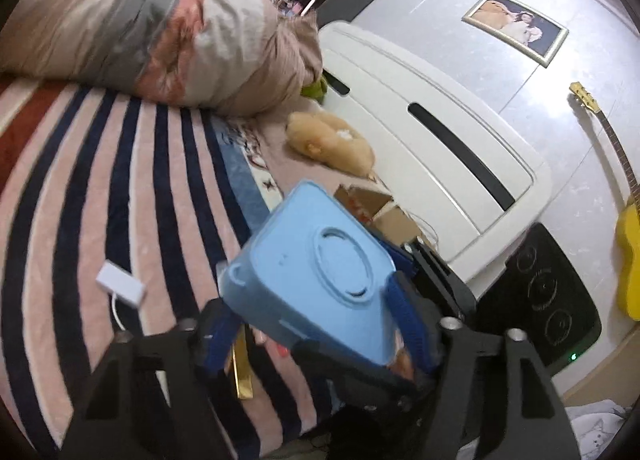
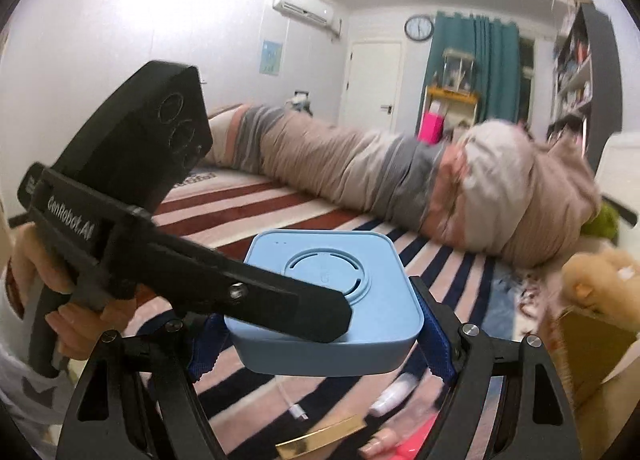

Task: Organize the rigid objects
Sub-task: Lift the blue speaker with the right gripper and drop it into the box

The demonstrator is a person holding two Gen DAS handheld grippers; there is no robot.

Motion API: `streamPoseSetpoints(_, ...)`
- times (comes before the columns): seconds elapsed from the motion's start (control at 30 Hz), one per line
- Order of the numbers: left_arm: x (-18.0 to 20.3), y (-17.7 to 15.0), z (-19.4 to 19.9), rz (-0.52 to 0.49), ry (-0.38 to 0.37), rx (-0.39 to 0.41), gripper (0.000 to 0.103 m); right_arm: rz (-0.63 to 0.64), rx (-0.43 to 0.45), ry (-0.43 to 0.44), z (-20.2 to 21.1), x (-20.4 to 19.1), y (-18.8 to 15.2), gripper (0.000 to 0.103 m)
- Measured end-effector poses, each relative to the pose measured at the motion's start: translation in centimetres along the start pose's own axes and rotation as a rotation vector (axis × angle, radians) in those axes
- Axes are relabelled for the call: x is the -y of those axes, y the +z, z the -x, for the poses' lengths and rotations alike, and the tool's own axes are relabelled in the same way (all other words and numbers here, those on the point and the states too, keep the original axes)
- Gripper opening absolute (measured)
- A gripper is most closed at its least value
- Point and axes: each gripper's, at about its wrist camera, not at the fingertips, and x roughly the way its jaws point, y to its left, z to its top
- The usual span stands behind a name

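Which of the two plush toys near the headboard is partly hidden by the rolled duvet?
The green plush toy, tucked under the end of the rolled duvet; the tan plush toy lies fully exposed.

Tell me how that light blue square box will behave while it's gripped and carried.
The light blue box looks like rigid moulded plastic, so it probably won't flex. Its smooth, rounded sides may slip. Held up off the striped blanket between both grippers' jaws, it could tilt.
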Motion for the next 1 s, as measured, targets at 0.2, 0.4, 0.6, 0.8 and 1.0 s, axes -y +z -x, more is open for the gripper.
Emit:
streamPoseSetpoints(0.2, 5.2, 1.0, -0.2, -0.166, 0.052, 0.028, 0.058, -0.023, 0.032, -0.046, 3.2, 1.5, 1.0, 0.079)
streamPoseSetpoints(0.4, 9.3, 2.2, -3.0, -0.277, 0.040, -0.003, 0.058, -0.088, 0.021, -0.121, 6.5, 4.5, 1.2, 0.079)
streamPoseSetpoints(0.6, 13.1, 2.8, -6.7, -0.368, 0.060, -0.051, 0.060, -0.093, 0.011, -0.225, 9.1, 7.1, 0.1, 0.079)
streamPoseSetpoints(0.8, 15.9, 2.7, -10.1, -0.433, 0.080, -0.084, 0.061, -0.137, -0.012, -0.260, 10.7, 10.0, -0.9, 0.079)
streamPoseSetpoints(1.0, 17.1, 2.6, -13.5, -0.471, 0.112, -0.139, 0.061, -0.185, -0.081, -0.281, 10.9, 12.5, -2.0, 0.079)
